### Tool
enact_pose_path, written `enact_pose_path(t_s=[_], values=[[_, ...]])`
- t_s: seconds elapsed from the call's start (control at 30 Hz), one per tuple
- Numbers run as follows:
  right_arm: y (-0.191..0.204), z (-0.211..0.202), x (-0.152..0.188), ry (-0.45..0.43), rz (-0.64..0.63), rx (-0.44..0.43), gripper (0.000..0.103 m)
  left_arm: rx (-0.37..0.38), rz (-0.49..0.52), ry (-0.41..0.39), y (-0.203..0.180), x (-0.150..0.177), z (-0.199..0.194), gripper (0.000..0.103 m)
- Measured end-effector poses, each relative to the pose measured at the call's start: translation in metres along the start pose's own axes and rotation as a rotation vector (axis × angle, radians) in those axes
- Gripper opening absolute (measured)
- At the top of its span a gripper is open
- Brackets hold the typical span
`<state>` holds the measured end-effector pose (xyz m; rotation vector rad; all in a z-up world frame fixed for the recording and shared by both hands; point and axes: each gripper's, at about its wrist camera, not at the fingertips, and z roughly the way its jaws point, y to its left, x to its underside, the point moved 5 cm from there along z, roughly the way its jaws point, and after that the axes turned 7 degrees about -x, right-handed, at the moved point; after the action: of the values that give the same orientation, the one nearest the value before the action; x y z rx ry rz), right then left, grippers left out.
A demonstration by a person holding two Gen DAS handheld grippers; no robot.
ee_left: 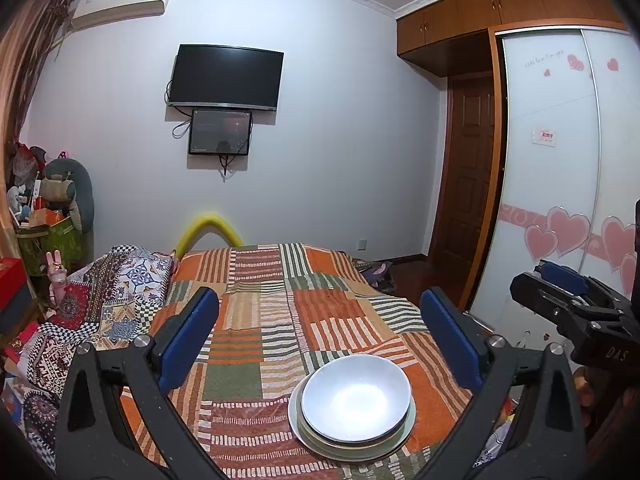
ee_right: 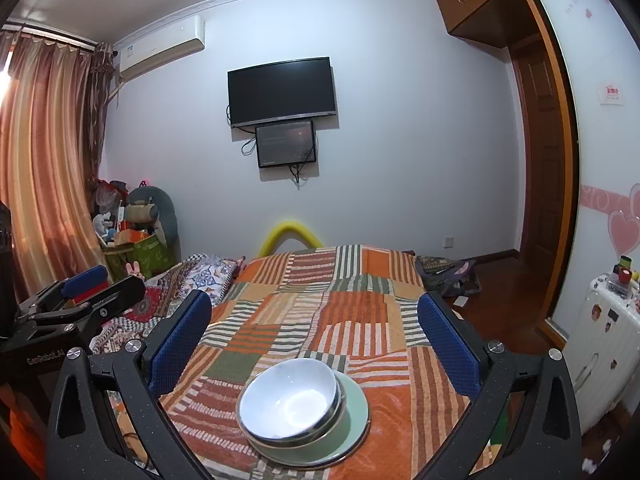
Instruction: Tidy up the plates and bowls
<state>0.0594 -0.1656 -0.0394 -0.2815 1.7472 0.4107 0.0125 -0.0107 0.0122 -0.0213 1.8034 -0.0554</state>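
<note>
Left gripper: matte black forked frame, two fingers faced with dark blue dimpled pads. Silver round screw heads at each finger pivot, two per side. Right gripper: same build, black speckled frame, blue textured pads, silver screws. Seen from its neighbour, the right unit's body carries white letters "DAS"; the left unit's reads "GenRobot.AI".
</note>
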Motion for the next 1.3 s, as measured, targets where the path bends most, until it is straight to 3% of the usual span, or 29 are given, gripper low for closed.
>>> enact_pose_path(t_s=[1.3], values=[[0.0013, 0.0013, -0.0024, 0.006, -0.001, -0.019, 0.103, -0.012, 0.013, 0.003, -0.0037, 0.0002, -0.0001, 0.103]])
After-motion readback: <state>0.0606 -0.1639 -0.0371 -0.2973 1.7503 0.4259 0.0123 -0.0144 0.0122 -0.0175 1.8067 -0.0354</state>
